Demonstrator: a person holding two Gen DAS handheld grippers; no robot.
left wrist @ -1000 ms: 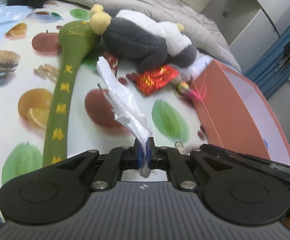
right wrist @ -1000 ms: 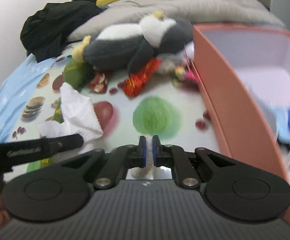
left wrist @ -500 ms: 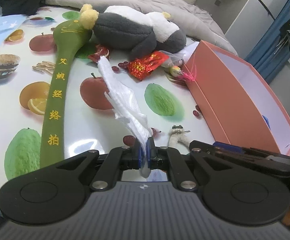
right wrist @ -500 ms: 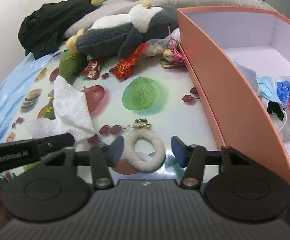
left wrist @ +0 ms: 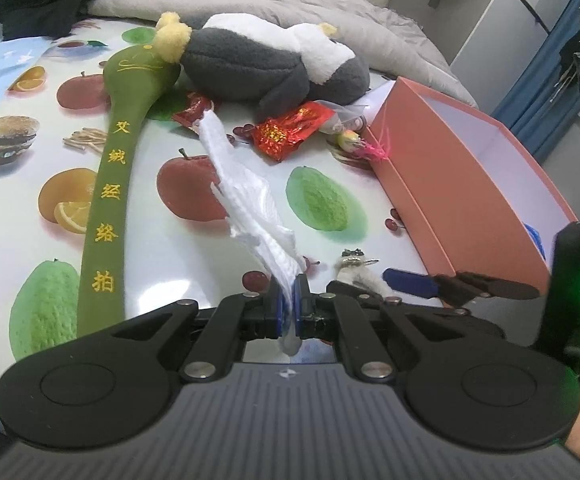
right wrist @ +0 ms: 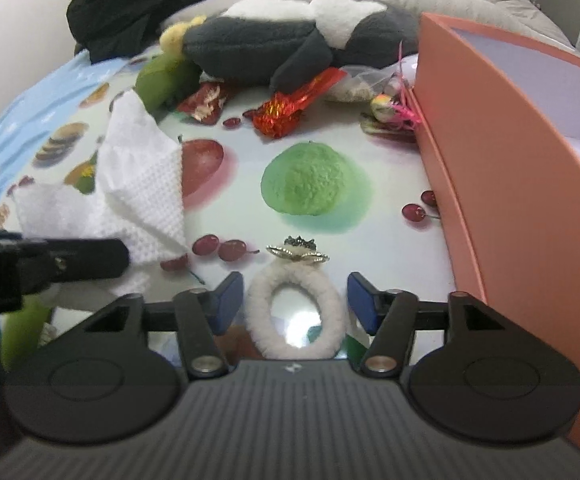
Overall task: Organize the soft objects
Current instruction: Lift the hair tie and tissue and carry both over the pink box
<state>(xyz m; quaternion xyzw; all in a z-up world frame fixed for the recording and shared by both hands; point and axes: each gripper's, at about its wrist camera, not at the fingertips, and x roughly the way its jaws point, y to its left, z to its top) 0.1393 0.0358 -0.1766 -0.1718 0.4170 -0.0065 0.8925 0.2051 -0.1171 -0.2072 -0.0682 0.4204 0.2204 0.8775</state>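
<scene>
Left gripper (left wrist: 289,300) pinches a white tissue (left wrist: 250,208) above the fruit-print cloth (left wrist: 26,216). Right gripper (right wrist: 295,298), jaws just narrowing but w/ pads clear, straddles a fuzzy hair tie (right wrist: 296,312) lying on the cloth. Beyond: plush penguin (right wrist: 290,36); orange box (right wrist: 502,152) at right.
</scene>
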